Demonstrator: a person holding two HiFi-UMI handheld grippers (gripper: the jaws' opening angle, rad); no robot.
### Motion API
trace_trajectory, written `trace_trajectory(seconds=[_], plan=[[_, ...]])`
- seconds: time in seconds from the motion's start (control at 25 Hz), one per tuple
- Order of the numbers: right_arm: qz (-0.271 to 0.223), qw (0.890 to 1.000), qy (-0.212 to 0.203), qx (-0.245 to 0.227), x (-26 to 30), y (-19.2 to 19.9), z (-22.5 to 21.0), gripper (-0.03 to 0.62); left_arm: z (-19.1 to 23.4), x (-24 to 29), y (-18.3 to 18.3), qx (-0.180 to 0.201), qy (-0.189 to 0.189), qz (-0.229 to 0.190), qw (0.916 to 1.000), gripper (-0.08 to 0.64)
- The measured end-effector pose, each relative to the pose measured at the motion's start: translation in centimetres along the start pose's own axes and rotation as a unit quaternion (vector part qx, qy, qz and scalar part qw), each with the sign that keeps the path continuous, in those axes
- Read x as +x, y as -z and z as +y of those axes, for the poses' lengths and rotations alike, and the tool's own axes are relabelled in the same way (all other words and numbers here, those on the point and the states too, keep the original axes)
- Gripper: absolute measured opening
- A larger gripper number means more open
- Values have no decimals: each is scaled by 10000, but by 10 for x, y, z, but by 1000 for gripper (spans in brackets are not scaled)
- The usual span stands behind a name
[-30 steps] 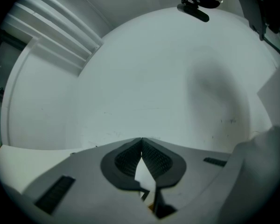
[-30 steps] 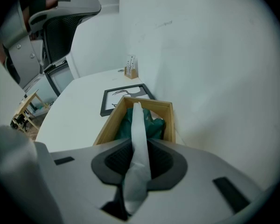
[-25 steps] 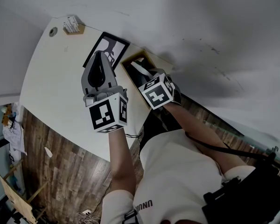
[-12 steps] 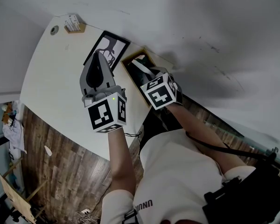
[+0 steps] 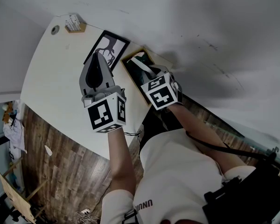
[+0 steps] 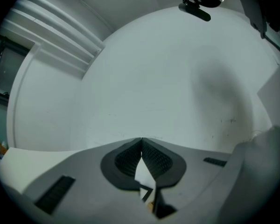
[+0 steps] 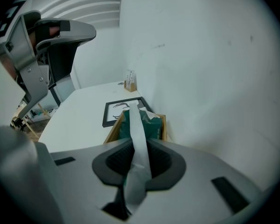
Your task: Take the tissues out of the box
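The desk has a smooth, matt white top. At its edge by the wall, the box is pale bare wood. The green pack in it has a slight plastic sheen, and the tissue is thin, soft white paper. The left gripper and right gripper are matt grey plastic, with dark, cross-hatched pads. The floor is brown wood planking.

Taut white tissue, wooden box (open)

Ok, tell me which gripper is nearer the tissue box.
Right. The right gripper sits over the tissue box, shut on a tissue drawn from it; the left gripper, shut, hangs to the side by the framed picture.
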State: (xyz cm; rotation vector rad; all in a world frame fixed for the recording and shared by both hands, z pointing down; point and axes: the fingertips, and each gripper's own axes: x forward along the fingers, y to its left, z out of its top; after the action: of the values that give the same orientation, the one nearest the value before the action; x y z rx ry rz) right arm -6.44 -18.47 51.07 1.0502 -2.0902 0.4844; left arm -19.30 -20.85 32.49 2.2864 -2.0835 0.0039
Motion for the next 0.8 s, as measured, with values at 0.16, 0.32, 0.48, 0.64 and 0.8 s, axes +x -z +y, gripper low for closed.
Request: trace_trajectory(seconds=[0.16, 0.32, 0.48, 0.64, 0.8], plan=[[-80, 10000, -3, 32, -2, -1, -1, 71, -1, -1, 0, 16, 10, -6, 10000, 15], [-194, 9998, -13, 36, -6, -5, -1, 71, -3, -2, 0, 27, 23, -1, 10000, 15], [-268, 9996, -15, 51, -8, -9, -2, 71, -3, -3, -1, 32, 24, -8, 10000, 15], [-331, 9994, -13, 29, -12, -11, -2, 71, -3, -5, -3, 43, 4, -38, 10000, 15], [-387, 9992, -19, 34, -14, -14, -2, 71, -2, -6, -2, 46, 0, -26, 10000, 15]])
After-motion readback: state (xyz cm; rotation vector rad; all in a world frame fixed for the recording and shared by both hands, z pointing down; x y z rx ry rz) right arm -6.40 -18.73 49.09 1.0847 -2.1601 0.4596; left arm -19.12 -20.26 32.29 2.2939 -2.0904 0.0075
